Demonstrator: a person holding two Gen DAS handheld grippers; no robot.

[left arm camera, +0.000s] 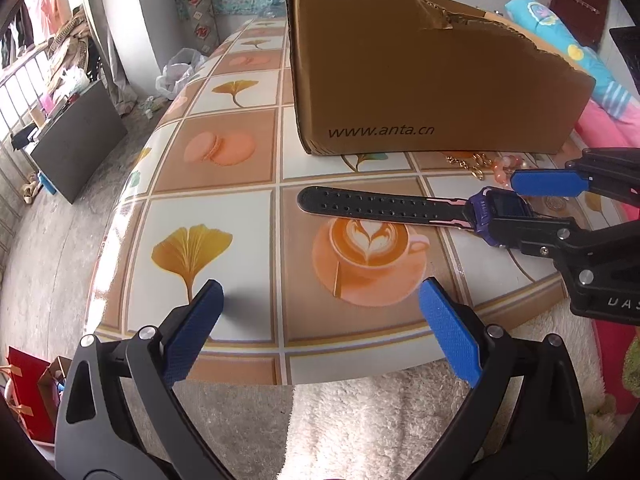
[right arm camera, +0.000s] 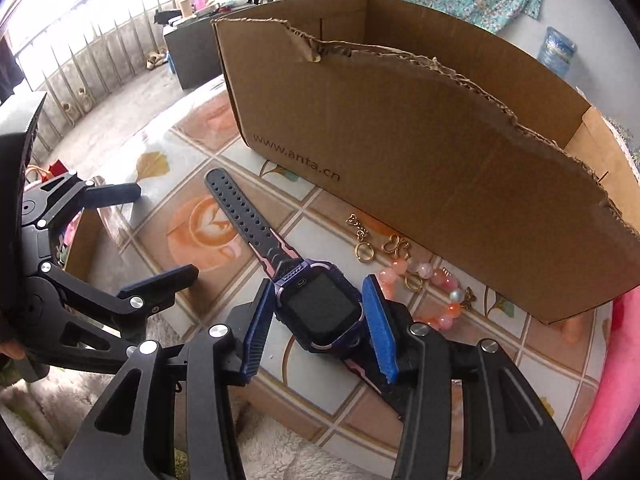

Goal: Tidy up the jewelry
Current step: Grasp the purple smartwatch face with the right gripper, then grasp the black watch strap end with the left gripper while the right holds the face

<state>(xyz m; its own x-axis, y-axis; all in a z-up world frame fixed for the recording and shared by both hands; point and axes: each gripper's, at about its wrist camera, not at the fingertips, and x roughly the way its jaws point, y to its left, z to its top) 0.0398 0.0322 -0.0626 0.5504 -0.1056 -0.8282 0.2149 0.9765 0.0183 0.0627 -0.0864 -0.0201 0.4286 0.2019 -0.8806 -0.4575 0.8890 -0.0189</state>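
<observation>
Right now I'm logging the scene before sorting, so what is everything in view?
Purple square-faced smartwatch with black perforated rubber strap: one, purple and black with pink accents, flat on the table in front of the box, between the right tool's pads.
Brown torn-edged cardboard box: one, open-topped, behind the jewelry.
Pink and orange beaded bracelet: one, beside the box, right of the watch.
Small gold rings and charms: several, near the box's front wall.
Glossy patterned tablecloth-covered table: one, beige and white squares.
Left tool: open, blue pads, above the table's near edge.
Right tool: blue pads flanking the watch face; contact unclear.
</observation>
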